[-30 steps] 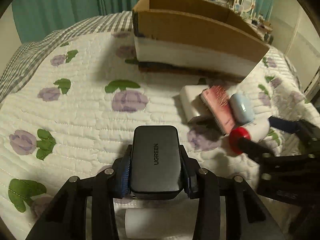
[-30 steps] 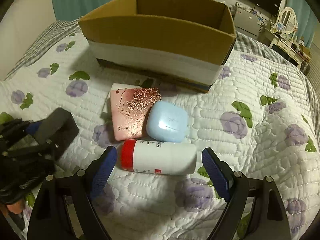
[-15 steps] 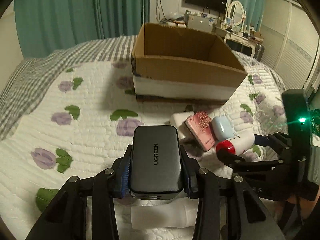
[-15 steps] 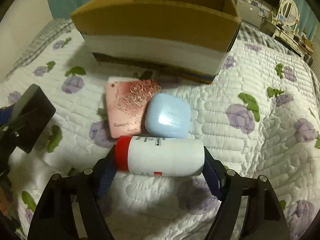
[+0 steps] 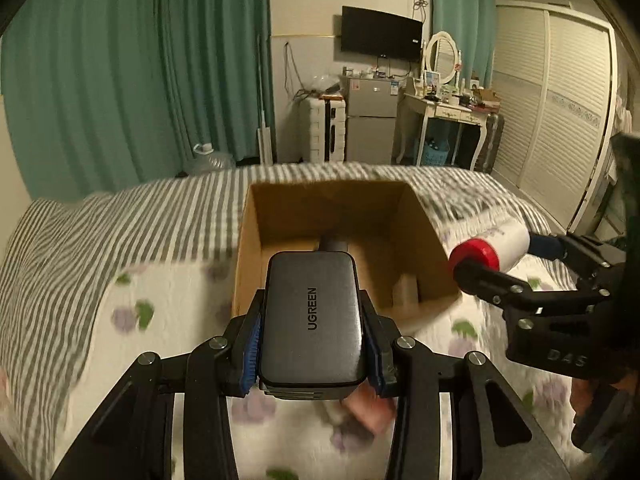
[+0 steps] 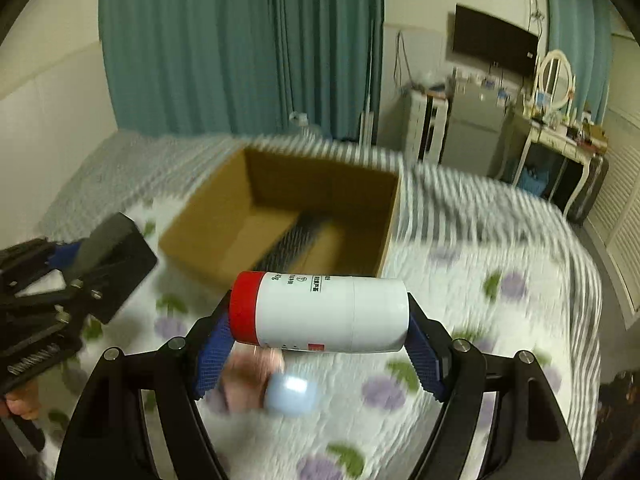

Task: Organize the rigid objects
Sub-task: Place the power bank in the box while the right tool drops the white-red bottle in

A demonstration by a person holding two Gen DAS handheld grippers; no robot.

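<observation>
Two tools are in play, one in each hand; the left tool (image 5: 312, 344) is clamped about halfway closed on one dark grey charger block (image 5: 312, 320) marked UGREEN, its blue pads pressing both long sides; the right tool (image 6: 320, 332) has just been closing, and its jaws, still fairly wide, now grip one white bottle (image 6: 324, 310) with a red cap end to end, held crosswise. Both things are carried in the air above the bed (image 5: 80, 264), in front of the near wall of one open cardboard box (image 5: 248, 240) that sits toward the far, striped end of the quilt.

On the flowered quilt below the tools lie two more things close together, both blurred: one pale blue rounded case (image 6: 292, 394) and one pink flat thing (image 6: 244, 376), toward the near edge of the bed.

The right wrist view shows a dark ribbed object (image 6: 298, 236) lying along the box floor, and the blue case clearly; the left wrist view shows only a dark stub of something behind the charger and a pale block inside the box's near right corner, and of the loose pair only a pink smear under its own jaws. Each view catches the other tool at its side, with a bit of the person's hand (image 6: 18, 404) at the frame's edge.
</observation>
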